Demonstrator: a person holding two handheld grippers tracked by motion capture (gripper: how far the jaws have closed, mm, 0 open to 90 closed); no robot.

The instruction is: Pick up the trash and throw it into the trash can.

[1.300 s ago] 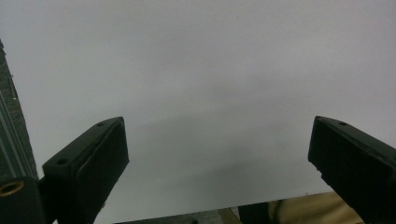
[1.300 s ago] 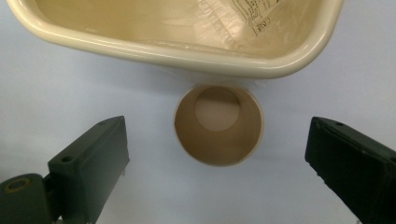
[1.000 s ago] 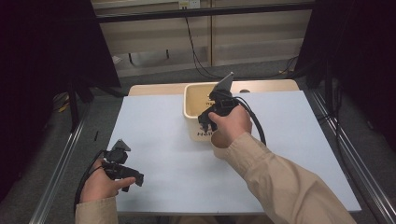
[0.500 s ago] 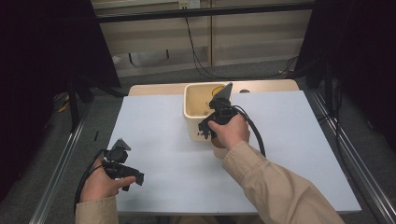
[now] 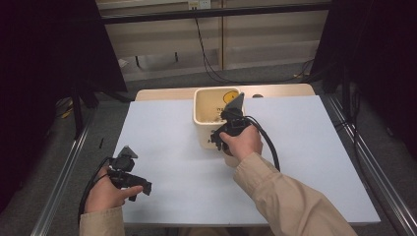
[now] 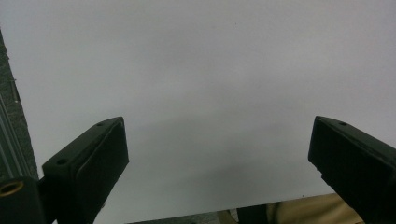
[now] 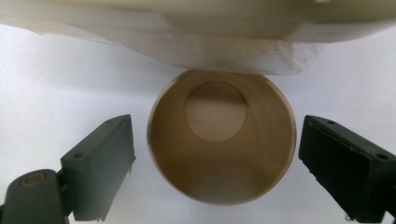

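A tan paper cup (image 7: 222, 140) stands upright on the white sheet, its open mouth facing up at the right gripper view's camera. My right gripper (image 7: 215, 158) is open, one black jaw on each side of the cup with a gap to its rim. Just beyond the cup is a cream bin (image 7: 233, 23) with a white liner (image 7: 210, 51). In the high view my right gripper (image 5: 217, 140) points down at the bin's (image 5: 196, 105) near wall. My left gripper (image 5: 141, 188) rests low at the front left, and its jaws (image 6: 219, 158) are open on nothing.
A white sheet (image 5: 167, 147) covers the table. A strip of bare wood (image 5: 162, 93) runs along the far edge. Metal rails (image 5: 59, 182) line both sides. Cables (image 5: 206, 54) hang behind the table, with dark curtains at either side.
My right gripper has drawn back from over the bin's rim toward the person and come down in front of the bin. The left gripper has stayed put.
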